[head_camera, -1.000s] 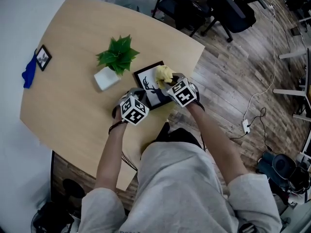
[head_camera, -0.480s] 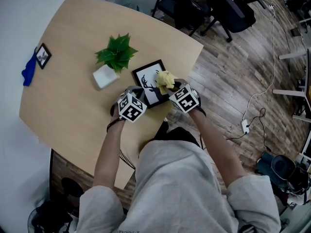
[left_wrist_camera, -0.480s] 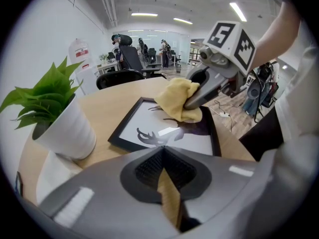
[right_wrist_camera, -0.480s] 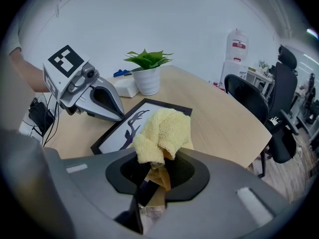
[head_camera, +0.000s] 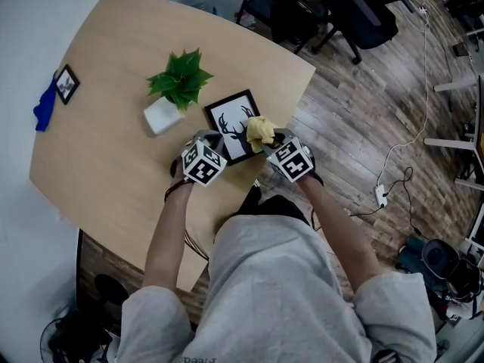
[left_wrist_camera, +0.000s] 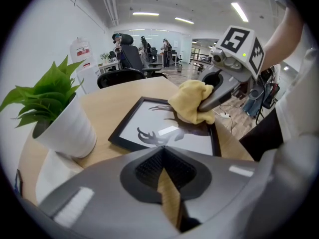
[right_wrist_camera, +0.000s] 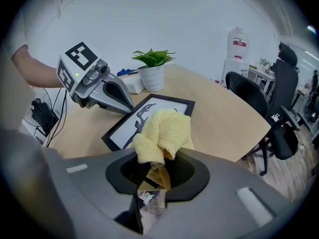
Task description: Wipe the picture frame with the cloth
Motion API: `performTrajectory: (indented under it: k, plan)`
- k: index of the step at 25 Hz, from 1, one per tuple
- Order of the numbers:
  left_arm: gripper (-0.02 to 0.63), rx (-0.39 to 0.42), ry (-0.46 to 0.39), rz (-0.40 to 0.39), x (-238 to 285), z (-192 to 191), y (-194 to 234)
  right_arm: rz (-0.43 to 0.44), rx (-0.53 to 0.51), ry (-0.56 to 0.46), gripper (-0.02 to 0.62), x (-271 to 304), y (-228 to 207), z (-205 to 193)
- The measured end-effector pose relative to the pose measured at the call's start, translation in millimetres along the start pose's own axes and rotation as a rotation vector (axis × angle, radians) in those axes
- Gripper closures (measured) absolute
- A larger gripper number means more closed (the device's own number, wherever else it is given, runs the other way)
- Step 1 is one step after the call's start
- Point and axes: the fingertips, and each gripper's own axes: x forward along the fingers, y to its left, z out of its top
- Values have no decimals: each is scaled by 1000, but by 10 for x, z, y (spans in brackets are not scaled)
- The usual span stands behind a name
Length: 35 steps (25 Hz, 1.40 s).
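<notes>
Yellow terry cloth (head_camera: 259,130) sits bunched over the right edge of the black picture frame (head_camera: 225,116). The frame lies flat on the light wooden table (head_camera: 106,150), close to the table's near edge. My right gripper (right_wrist_camera: 152,175) has its jaws clenched on the cloth's lower folds. My left gripper (left_wrist_camera: 162,158) has its jaws pressed together with nothing between them, its tips at the frame's near edge. The frame's print shows a black antlered deer silhouette on white. Both grippers' cubes carry black-and-white square markers. A green plant in a white pot (head_camera: 168,112) stands just beside the frame's far left corner. A small second frame (head_camera: 66,85) and a blue cloth (head_camera: 44,110) lie at the table's far left edge.
</notes>
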Motion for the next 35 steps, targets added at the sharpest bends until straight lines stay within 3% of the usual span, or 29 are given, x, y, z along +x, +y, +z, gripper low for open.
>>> performTrajectory:
  k: [18,35]
  plan:
    - [554,-3,14,3,-15,16,-15,40,59,-12,514,-211,138,-260]
    - [554,-18,-5,13,-12,19,-4,59,30,-6,514,-104,461,-188]
